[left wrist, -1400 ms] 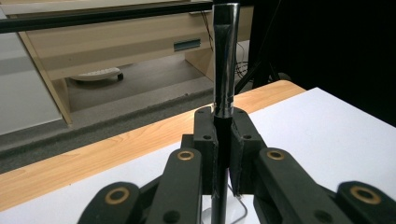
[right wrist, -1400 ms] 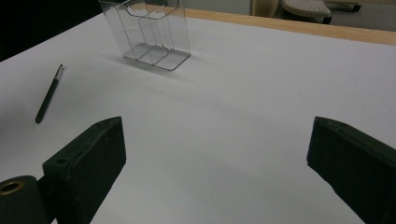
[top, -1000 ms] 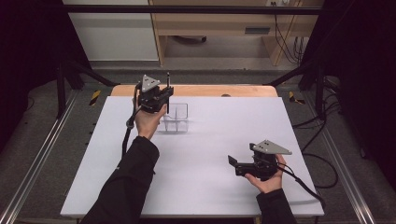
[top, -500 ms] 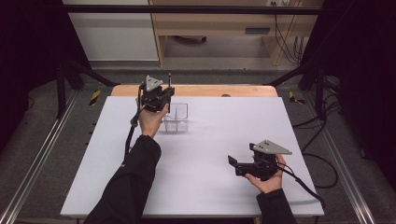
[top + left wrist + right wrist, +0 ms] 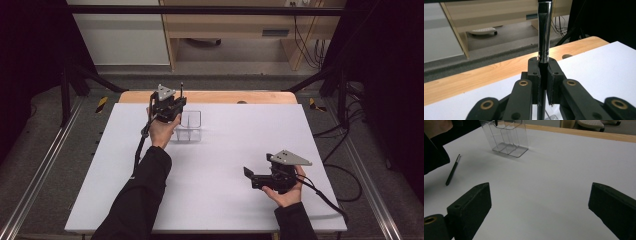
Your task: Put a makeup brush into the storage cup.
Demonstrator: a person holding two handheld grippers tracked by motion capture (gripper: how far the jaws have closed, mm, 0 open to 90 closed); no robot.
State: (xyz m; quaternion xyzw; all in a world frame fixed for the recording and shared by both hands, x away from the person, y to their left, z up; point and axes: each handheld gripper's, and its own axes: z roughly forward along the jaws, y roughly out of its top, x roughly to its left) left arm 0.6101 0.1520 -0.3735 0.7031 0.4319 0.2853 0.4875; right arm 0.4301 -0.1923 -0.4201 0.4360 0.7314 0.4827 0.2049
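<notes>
- left tongs [image 5: 172, 107] clamped on an upright black-and-silver brush [image 5: 544, 37], right over the clear organizer [image 5: 190, 125] at the worktop's [image 5: 225, 150] far side
- right tongs [image 5: 257, 177] spread wide, nothing in them

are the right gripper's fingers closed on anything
No, the right gripper has its fingers wide apart over the bare white table.
</notes>
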